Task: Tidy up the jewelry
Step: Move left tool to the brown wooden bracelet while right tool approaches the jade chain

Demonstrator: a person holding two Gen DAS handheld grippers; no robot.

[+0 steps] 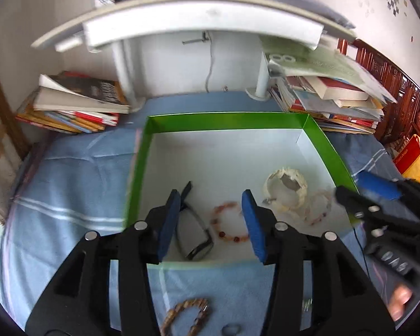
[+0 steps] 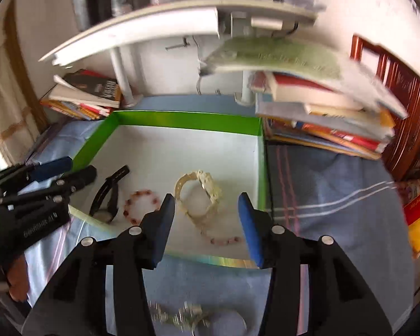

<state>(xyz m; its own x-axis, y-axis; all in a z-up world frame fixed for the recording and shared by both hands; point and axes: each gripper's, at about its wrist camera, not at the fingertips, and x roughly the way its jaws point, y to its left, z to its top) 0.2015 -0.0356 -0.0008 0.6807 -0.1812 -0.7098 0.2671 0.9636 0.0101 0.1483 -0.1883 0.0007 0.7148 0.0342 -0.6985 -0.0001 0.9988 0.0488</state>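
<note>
A green-walled box (image 1: 226,119) (image 2: 187,119) with a white floor lies on a blue cloth. In it lie a black watch (image 1: 194,233) (image 2: 107,193), an orange bead bracelet (image 1: 229,224) (image 2: 140,204), a cream watch (image 1: 287,190) (image 2: 201,196) and a pink bead bracelet (image 1: 319,210) (image 2: 225,240). My left gripper (image 1: 211,224) is open and empty above the box's near edge. My right gripper (image 2: 205,226) is open and empty above the same edge, further right; it shows at the right of the left wrist view (image 1: 378,196). A brown bead bracelet (image 1: 187,316) and a silvery chain (image 2: 182,316) lie on the cloth in front of the box.
Stacks of books stand behind the box at the left (image 1: 75,103) (image 2: 84,98) and right (image 1: 333,95) (image 2: 322,106). A white shelf (image 1: 204,22) on posts hangs over the back. A red wooden chair (image 2: 400,98) and a red-yellow bag (image 1: 414,159) stand at the right.
</note>
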